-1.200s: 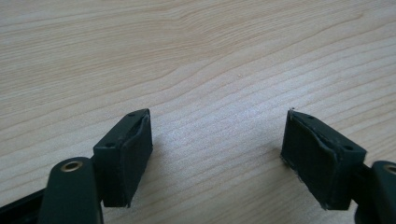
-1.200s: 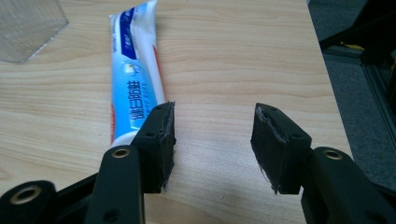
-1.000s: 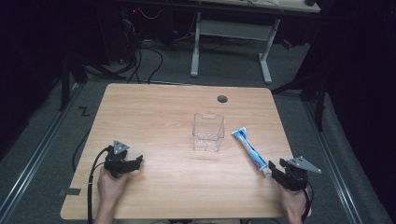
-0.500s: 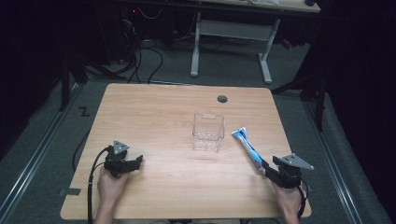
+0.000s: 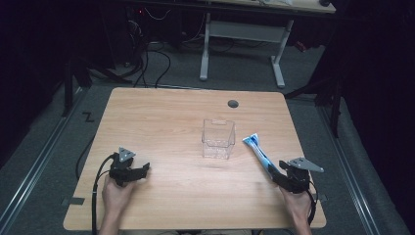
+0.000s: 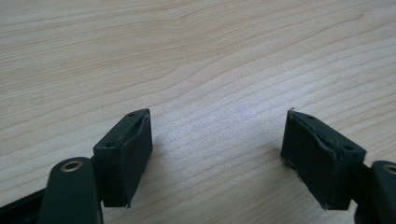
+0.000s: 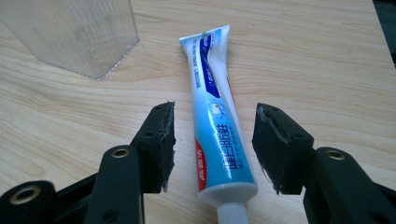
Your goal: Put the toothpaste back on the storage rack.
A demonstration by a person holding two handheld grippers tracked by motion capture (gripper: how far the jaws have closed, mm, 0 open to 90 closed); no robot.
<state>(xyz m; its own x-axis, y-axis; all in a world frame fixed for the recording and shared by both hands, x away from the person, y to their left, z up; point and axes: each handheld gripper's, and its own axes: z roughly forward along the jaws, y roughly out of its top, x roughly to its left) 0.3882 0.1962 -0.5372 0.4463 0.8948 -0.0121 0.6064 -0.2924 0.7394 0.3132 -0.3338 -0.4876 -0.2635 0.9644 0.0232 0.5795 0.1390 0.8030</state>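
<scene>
The soft blue-and-white plastic toothpaste tube [image 7: 215, 116], right of the clear plastic box [image 5: 218, 138], lies between the wide-open right gripper [image 7: 212, 144]; grip its stiffer cap end.

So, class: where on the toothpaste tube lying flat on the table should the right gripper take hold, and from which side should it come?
Probably the thick lower body just above the cap. The toothpaste tube lies flat with its cap toward the right gripper, whose open jaws already flank it without touching. Come in from the cap end, low along the table, and close across its width; the flat crimped end gives less to grip.
</scene>
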